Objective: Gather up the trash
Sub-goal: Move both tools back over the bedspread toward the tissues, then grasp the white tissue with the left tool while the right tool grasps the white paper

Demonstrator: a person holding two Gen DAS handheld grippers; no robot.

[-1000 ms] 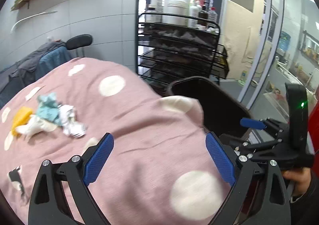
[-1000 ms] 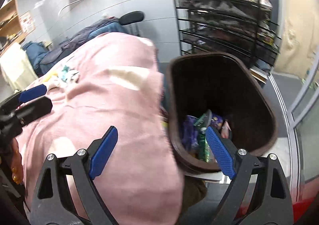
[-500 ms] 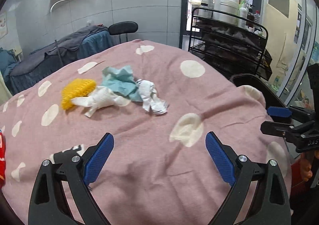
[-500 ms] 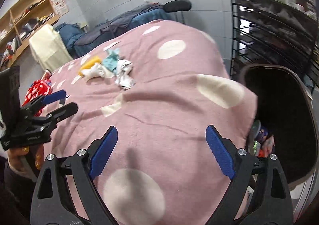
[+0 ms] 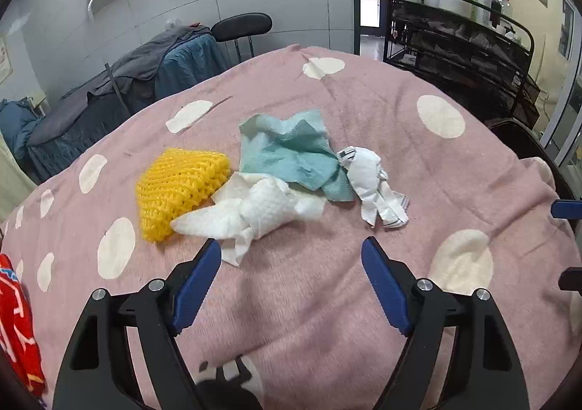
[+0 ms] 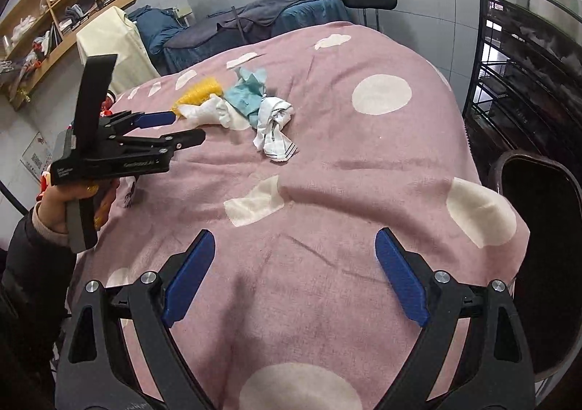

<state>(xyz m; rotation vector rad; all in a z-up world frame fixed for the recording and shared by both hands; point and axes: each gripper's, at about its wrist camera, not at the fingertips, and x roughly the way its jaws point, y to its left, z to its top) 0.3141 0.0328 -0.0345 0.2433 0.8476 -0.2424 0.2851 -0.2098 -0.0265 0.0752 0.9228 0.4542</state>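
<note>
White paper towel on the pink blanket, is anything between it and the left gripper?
Nothing visible. The left gripper is open, its left fingertip beside the white paper towel, with only bare pink blanket between.

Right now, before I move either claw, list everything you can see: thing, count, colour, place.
Blanket: one, pink with white dots, covers the surface.
Net: one, yellow, left end of pile.
Tissue: one, white, crumpled, against the net.
Towel: one, teal, behind the tissue.
Wrapper: one, white, printed edge, right end of pile.
Bin: one, dark, off the blanket's right edge.
Rack: one, black wire, white bottles on top.
Chair: one, black, behind.
Shelf: one, wooden, on left wall.
Left claw: open, just short of the tissue.
Right claw: open, over bare blanket.
</note>
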